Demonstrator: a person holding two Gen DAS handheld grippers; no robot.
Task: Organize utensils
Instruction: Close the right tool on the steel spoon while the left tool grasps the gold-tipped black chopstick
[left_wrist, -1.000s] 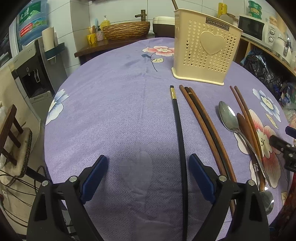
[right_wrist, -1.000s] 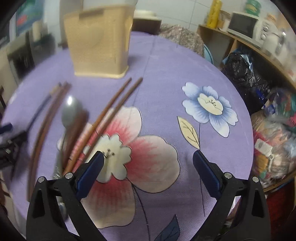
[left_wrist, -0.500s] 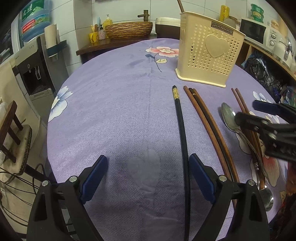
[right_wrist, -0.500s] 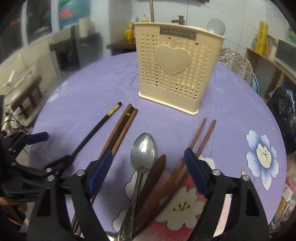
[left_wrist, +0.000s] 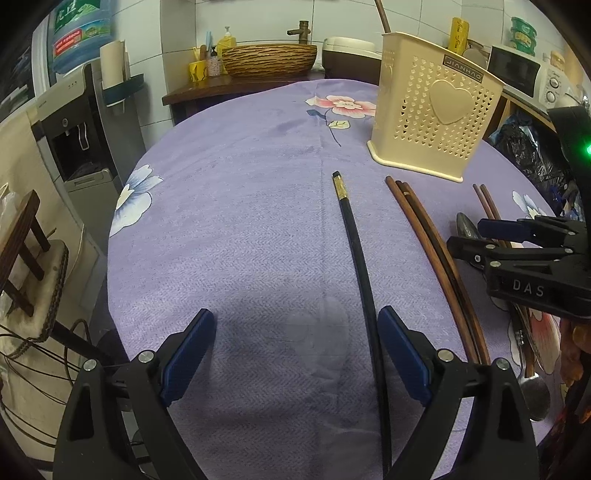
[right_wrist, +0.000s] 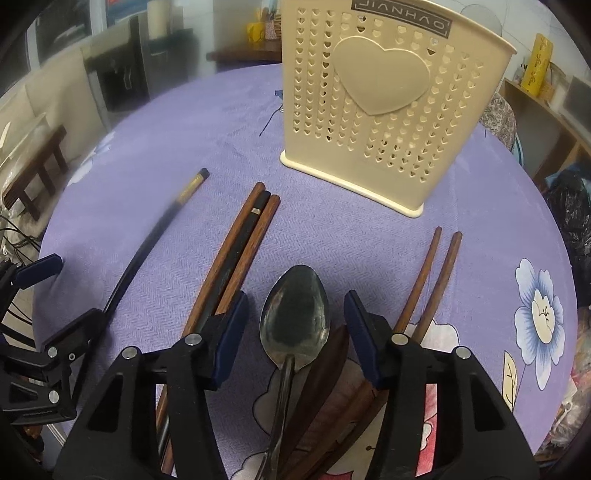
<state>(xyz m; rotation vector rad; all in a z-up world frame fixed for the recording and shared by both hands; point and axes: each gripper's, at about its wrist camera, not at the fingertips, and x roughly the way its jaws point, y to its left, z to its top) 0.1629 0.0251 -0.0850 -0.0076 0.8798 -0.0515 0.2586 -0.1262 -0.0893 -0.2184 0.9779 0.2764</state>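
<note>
On the purple floral cloth (left_wrist: 240, 221) lie a black chopstick (left_wrist: 354, 236), three brown chopsticks (right_wrist: 240, 251), a thinner brown pair (right_wrist: 432, 280) and a metal spoon (right_wrist: 295, 314) resting partly on a dark wooden utensil (right_wrist: 332, 365). A cream perforated holder (right_wrist: 388, 99) stands behind them, with a wooden handle (left_wrist: 384, 18) sticking out. My right gripper (right_wrist: 297, 328) is low over the spoon bowl. Its jaws are closing on either side of the bowl, and gaps still show beside both pads. My left gripper (left_wrist: 295, 350) hovers open, the black chopstick just inside its right finger.
A water dispenser (left_wrist: 74, 140) and a wooden stool (left_wrist: 26, 236) stand off the table's left edge. A wicker basket (left_wrist: 269, 59) sits on a side counter behind. A microwave (left_wrist: 517, 70) and dark bags (left_wrist: 528, 155) are to the right.
My right gripper swung left from the flower print to over the spoon, and its jaws narrowed around the bowl. The left gripper stayed put and open.
</note>
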